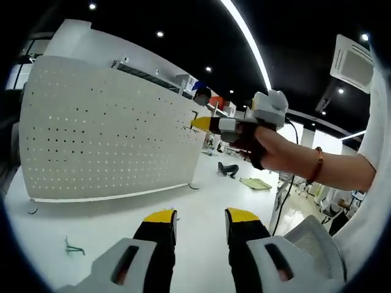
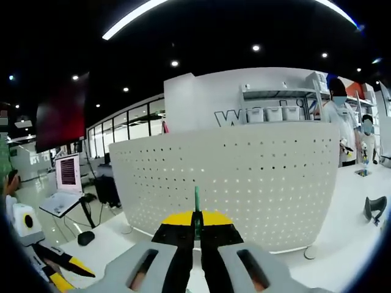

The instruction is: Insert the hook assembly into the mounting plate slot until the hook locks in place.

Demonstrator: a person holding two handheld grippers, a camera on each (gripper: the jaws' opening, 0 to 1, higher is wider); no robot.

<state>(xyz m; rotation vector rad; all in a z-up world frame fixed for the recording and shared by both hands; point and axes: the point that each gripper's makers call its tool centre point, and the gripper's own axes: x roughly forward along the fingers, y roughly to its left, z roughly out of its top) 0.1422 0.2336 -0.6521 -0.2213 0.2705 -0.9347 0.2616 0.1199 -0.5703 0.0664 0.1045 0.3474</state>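
The white perforated mounting plate [image 1: 110, 140] stands upright on the white table [image 1: 195, 201]. My right gripper [image 1: 204, 124], held by a hand, hovers at the plate's upper right edge, shut on a thin hook [image 1: 194, 114]. In the right gripper view that gripper [image 2: 196, 221] is shut on the green hook [image 2: 197, 200], which points up at the plate [image 2: 244, 177] a short way ahead. My left gripper [image 1: 201, 217] stands open low over the table, nothing between its yellow-tipped fingers, and also appears low left [image 2: 64, 268] in the right gripper view.
A spare green hook [image 1: 73, 247] lies on the table near the left gripper, and another small one [image 1: 32, 210] by the plate's left foot. A black object [image 2: 374, 209] sits on the table to the right. A laptop [image 2: 64, 183] and people stand beyond the table.
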